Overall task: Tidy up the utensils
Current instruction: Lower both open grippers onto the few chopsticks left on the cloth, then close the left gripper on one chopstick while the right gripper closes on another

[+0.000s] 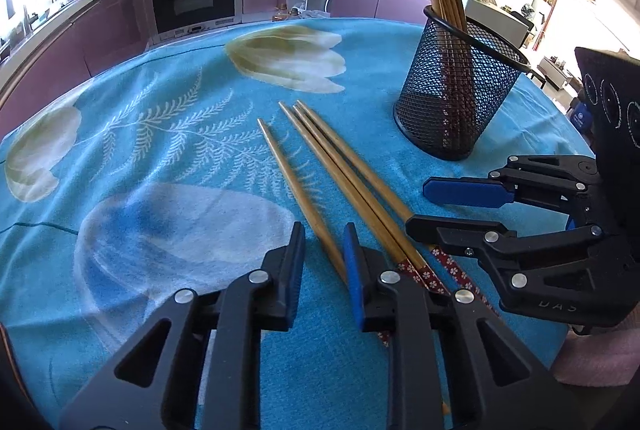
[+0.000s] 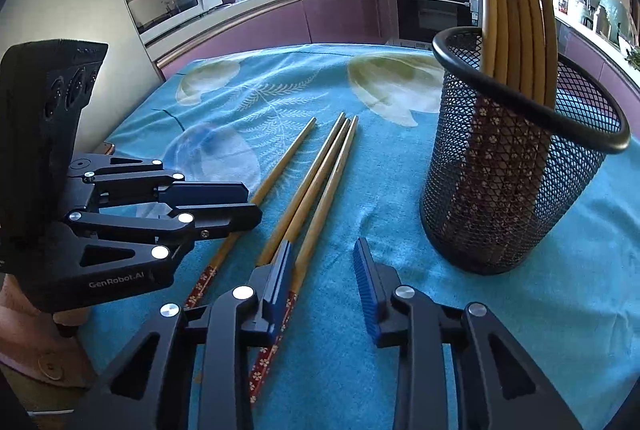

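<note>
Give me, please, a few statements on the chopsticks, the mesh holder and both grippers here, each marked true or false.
1. Four chopsticks lie on the blue cloth. True.
2. The mesh holder is empty. False: several chopsticks stand in it.
3. The left gripper grips a chopstick. False: it is open, holding nothing.
4. The right gripper is open. True.
5. The holder lies on its side. False: it stands upright.

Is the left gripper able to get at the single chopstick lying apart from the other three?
Probably yes: the left gripper is open with that single chopstick lying uncovered between its jaws.
</note>
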`<control>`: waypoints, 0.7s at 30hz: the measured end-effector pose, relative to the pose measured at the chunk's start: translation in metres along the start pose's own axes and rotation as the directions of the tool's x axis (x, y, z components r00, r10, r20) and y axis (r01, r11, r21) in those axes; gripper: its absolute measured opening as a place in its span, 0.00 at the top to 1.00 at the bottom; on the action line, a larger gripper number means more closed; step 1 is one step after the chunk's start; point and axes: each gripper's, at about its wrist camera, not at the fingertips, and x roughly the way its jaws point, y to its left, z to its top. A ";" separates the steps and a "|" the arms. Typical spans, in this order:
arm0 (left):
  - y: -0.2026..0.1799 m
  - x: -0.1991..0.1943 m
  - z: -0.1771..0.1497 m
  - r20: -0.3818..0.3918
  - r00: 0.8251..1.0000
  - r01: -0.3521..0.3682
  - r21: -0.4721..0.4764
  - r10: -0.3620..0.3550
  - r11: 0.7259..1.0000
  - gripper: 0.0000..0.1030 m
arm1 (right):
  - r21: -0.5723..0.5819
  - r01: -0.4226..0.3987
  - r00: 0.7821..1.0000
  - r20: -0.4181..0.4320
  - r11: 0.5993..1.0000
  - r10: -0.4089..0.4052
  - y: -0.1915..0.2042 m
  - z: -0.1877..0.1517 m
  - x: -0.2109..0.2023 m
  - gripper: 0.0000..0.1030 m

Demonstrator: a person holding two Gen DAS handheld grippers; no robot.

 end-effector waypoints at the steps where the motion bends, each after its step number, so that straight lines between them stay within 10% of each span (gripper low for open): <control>1: 0.000 0.000 0.000 0.000 1.000 -0.001 -0.001 0.001 1.000 0.80 | 0.002 0.003 1.000 -0.003 1.000 -0.003 0.000 0.001 0.001 0.75; 21: 0.007 0.004 0.006 0.015 1.000 -0.002 -0.065 0.003 0.998 0.91 | 0.096 -0.016 1.000 0.016 0.995 0.015 -0.011 0.011 0.011 0.94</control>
